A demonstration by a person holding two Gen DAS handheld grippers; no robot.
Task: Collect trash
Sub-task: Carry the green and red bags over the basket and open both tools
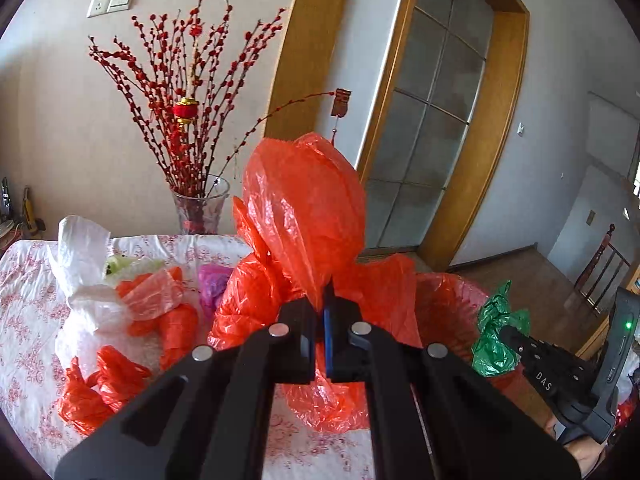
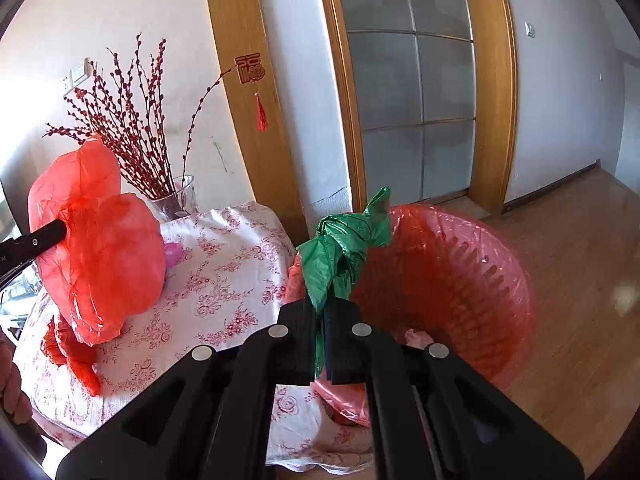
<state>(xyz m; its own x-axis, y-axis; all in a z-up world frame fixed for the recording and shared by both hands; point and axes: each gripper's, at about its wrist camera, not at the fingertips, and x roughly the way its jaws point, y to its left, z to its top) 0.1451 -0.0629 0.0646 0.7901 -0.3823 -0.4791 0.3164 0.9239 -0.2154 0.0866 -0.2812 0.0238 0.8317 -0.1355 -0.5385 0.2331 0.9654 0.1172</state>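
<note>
floral tablecloth point(image 2: 224, 280) fills the lower left, a pink bin point(image 2: 480, 264) lined in red plastic at centre right. left gripper point(image 1: 320, 304) clenches a red bag point(image 1: 304, 208) at centre; right gripper point(image 2: 320, 308) clenches a green bag point(image 2: 344, 248) at the bin's rim.

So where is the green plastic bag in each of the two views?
Left wrist view: green plastic bag at lower right, pinched in the right gripper, beside the bin.
Right wrist view: bag at centre, rising from the shut gripper.
Shared landmark: the red-lined bin.
</note>
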